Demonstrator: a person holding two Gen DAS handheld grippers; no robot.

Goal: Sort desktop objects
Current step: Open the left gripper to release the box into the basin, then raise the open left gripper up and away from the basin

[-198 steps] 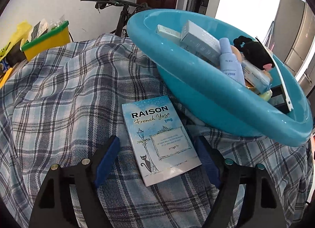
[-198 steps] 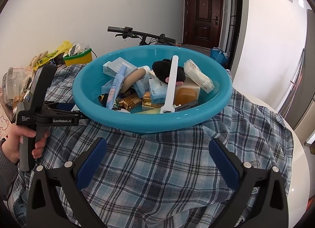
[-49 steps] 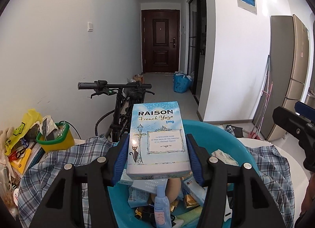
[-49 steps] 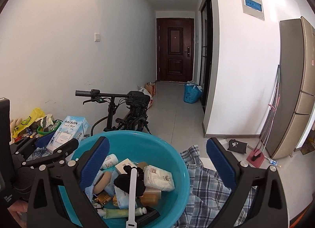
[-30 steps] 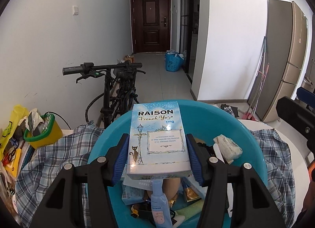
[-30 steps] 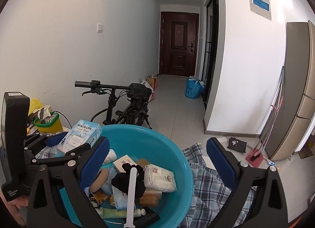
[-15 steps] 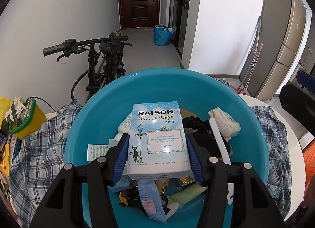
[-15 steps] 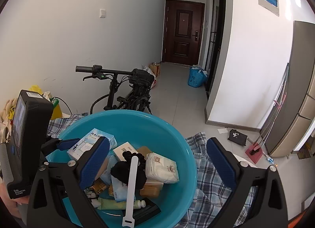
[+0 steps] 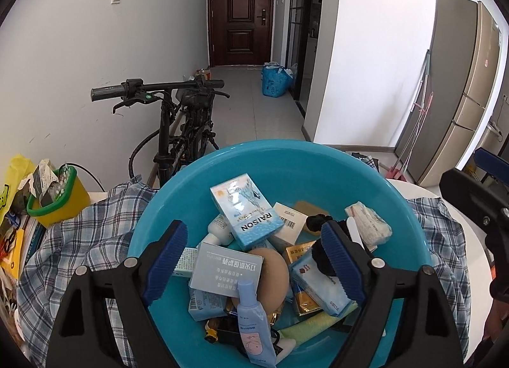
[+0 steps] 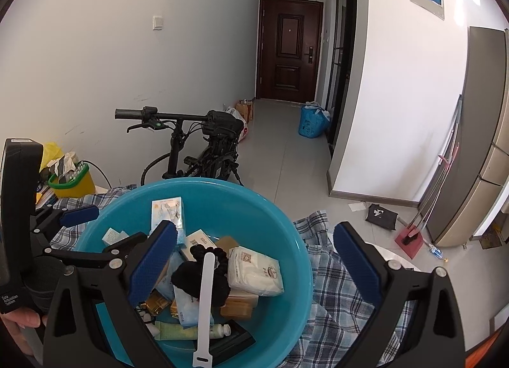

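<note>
**RAISON box lying loose in the basin, both tongs standing wide**

The left gripper point(image 9: 251, 260) is hanging over the lower middle of the left wrist view, its jaws having just been opening; they are now standing wide with nothing pressed between the blue pads point(image 9: 165, 260). The right gripper point(image 10: 254, 266) is likewise gaping wide and gripping nothing, its left pad sitting over the basin's contents in the lower middle of the right wrist view and its right pad over the plaid cloth point(image 10: 331, 291).

Just beyond the left gripper's fingertips, toward the centre of the left wrist frame, the RAISON box point(image 9: 246, 213) is lying tilted on top of the heap in the blue basin point(image 9: 286, 158), clear of both pads and leaning on other small cartons. In the right wrist view it is showing at centre left, above that gripper's left pad point(image 10: 167, 209).

The box is looking like a light carton of thin card: stiff enough across its narrow sides, but likely to dent under a hard squeeze, and its glossy faces are probably a little slippery. Should it need shifting, the two long narrow edges seem the best hold, since the broad printed faces are wider than they are firm.

Around it, a tan rounded sponge point(image 9: 270, 269), a pale blue tube point(image 9: 254, 320), a white tissue pack point(image 9: 367, 221) and a black hair tie point(image 9: 318, 221) are crowding the basin. Further out, a bicycle point(image 9: 178, 132) is standing against the wall.
</note>
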